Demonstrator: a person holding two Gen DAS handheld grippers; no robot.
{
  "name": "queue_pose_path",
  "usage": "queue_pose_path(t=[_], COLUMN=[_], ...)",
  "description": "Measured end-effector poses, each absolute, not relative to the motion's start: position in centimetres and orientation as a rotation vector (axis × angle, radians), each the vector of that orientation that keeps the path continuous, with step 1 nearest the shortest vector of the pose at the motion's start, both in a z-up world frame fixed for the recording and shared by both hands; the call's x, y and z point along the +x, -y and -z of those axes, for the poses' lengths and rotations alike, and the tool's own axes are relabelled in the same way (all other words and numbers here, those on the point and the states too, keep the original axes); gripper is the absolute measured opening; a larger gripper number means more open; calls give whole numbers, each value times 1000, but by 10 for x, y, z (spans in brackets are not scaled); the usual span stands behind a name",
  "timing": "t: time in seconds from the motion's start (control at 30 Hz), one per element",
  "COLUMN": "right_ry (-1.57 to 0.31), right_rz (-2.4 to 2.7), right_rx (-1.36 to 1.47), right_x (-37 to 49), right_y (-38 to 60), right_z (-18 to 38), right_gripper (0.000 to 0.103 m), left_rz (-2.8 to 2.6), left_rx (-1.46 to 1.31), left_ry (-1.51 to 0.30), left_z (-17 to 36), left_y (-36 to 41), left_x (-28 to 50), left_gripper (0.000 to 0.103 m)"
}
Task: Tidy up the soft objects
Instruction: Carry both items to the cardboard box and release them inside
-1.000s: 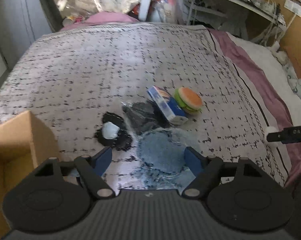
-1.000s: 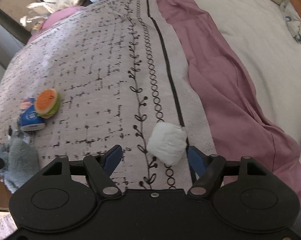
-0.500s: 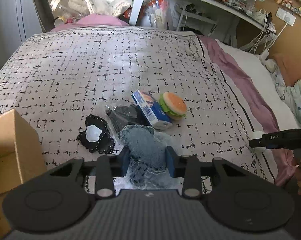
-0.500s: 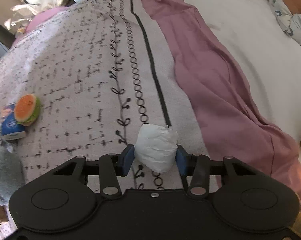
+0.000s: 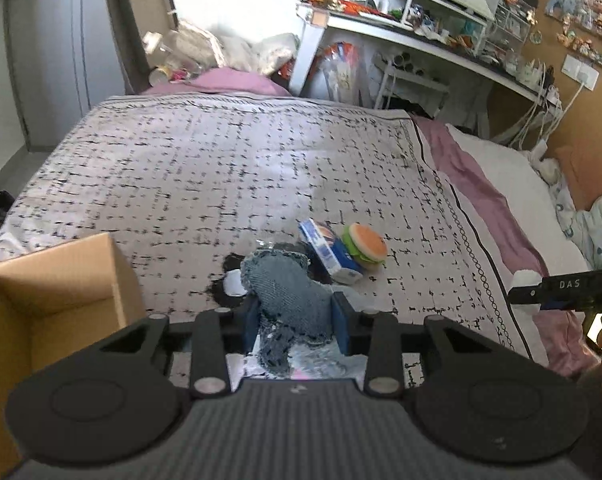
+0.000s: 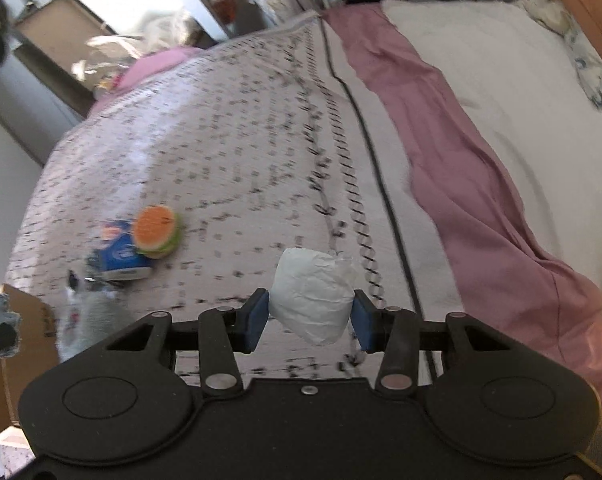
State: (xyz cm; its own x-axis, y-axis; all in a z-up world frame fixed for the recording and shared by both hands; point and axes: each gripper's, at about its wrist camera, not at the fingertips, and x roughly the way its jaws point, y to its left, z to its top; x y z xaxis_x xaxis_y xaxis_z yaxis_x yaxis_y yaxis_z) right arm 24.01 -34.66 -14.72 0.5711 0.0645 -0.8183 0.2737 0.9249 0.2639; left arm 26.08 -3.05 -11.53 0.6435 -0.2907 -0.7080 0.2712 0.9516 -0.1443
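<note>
Two grips I log: my left gripper clamps the blue denim piece above the bedspread, cardboard box at its 9 o'clock, while my right gripper pinches the white wad, burger toy at 10 o'clock.

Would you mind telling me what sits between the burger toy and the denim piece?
The blue box, leaning against the burger toy, beside the denim piece; left wrist view.
</note>
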Motion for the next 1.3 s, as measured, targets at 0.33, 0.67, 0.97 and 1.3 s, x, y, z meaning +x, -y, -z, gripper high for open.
queue_pose_path(t=[0.33, 0.67, 0.97, 1.3], right_ry=[-890, -838, -834, -847], right_rz=[26, -73, -123, -201], right_rx=[333, 248, 183, 110], right_x=[229, 225, 226, 234], right_y=[301, 249, 206, 149], right_z=[117, 102, 99, 99], right_gripper=[44, 44, 44, 44], left_rz=[254, 190, 156, 154], left_rx=[-68, -93, -86, -71], left_ry=[-788, -779, -805, -920], left_z=[105, 106, 115, 150], left_y=[-5, -49, -91, -125], left_x=[237, 220, 222, 247], left_gripper=[36, 36, 36, 36])
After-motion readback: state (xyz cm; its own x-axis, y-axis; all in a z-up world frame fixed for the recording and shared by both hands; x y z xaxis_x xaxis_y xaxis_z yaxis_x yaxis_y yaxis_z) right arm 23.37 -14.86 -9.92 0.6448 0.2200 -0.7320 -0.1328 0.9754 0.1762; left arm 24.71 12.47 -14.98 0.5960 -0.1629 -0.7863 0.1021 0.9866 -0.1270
